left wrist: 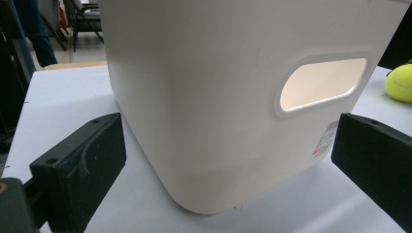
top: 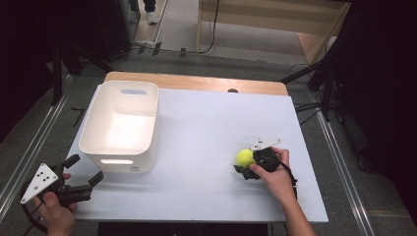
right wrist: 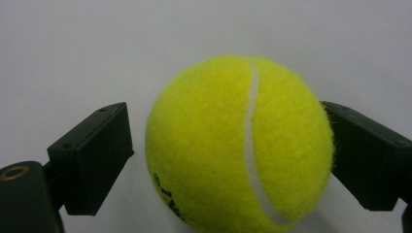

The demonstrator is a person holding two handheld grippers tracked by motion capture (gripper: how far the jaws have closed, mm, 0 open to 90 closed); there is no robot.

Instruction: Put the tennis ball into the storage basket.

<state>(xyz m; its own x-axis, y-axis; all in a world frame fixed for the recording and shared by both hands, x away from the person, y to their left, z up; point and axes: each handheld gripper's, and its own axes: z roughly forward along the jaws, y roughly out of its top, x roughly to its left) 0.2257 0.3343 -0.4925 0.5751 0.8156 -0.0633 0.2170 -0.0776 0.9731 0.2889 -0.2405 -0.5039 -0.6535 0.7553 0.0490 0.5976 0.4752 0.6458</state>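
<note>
High view, nearest the person: the left gripper is held at the near left corner of the table, its jaws spread apart and pointing at the white bin, with nothing between them. On the right side, the right gripper sits around the tennis ball on the white surface. In the right gripper view one jaw touches the ball, the other shows a small gap, so it is released, not clenched.

Table: white top, wooden far edge.
On it: white bin left; yellow tennis ball right.
</note>
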